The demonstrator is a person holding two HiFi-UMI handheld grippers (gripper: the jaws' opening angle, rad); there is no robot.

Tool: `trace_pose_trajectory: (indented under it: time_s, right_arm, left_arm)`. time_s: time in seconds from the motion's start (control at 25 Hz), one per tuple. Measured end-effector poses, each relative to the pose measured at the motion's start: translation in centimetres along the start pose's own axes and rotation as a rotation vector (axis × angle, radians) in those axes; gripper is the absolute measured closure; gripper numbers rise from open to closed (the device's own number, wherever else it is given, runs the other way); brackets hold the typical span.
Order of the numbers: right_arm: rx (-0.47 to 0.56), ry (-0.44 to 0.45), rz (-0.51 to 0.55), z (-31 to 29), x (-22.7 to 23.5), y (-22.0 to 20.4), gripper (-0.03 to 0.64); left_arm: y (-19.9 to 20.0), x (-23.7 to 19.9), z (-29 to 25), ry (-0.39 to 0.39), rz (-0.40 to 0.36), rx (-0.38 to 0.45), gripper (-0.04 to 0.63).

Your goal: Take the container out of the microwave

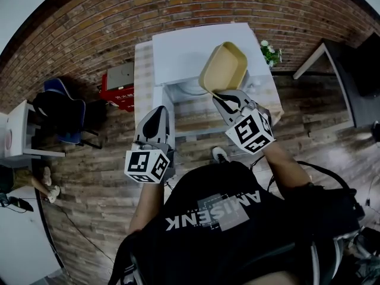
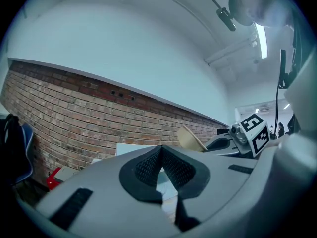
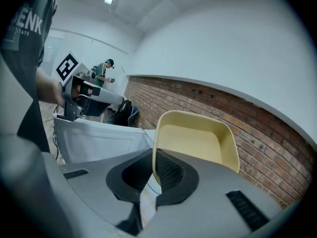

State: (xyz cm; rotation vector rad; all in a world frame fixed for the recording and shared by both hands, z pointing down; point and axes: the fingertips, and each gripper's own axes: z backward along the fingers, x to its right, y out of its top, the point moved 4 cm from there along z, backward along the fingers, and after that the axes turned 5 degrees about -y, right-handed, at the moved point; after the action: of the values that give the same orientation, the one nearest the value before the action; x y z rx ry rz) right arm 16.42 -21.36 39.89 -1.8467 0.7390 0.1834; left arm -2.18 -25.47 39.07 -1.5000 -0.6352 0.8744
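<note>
The right hand-held gripper (image 3: 154, 155) is clamping shut on the near rim of the yellow container (image 3: 195, 138). The container is hanging tilted over the white microwave (image 1: 184, 52). Its long axis is running straight out from the jaws toward the brick wall (image 1: 178, 10), and its open side is facing the person. The shirt (image 1: 219, 212) is showing "AMISENK". The left hand-held gripper (image 2: 161, 150) is hovering alongside, jaws together on nothing.
</note>
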Motion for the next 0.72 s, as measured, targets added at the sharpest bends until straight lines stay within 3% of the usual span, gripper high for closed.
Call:
trace_pose_trajectory:
  time_s: [0.4, 0.72]
  right_arm:
    - [0.048, -0.021, -0.04, 0.8, 1.5, 0.6, 0.571]
    - [0.063, -0.025, -0.044, 1.2, 1.9, 1.2, 0.571]
  left_arm:
    - [1.3, 0.0, -0.3, 0.06, -0.047, 0.029, 0.583]
    - [1.9, -0.5, -0.2, 0.062, -0.044, 0.037, 0.583]
